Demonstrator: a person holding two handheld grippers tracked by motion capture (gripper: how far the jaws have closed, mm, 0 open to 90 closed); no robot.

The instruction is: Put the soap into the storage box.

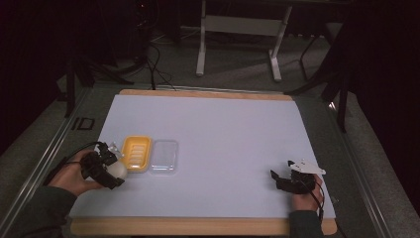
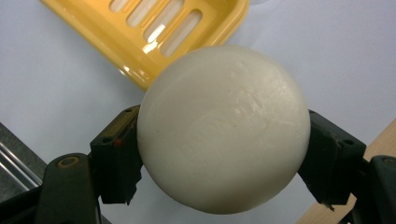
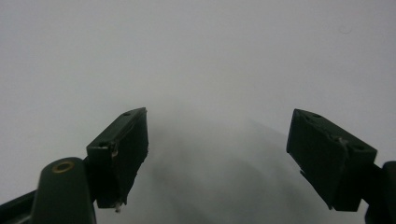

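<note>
While clamped across widest girth by left gripper [image 2: 224, 154], white soap [image 2: 224, 128] likely smooth, slippery, firm; right gripper [image 3: 217, 156] open, empty; yellow dish [image 1: 136, 153] just right.

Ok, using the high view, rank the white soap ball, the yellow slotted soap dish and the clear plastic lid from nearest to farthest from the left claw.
1. White round soap ball, held in the left claw itself.
2. Yellow slotted soap dish, just right of the claw and a little farther up the table.
3. Clear plastic lid, right of the dish, toward the table's middle.
</note>
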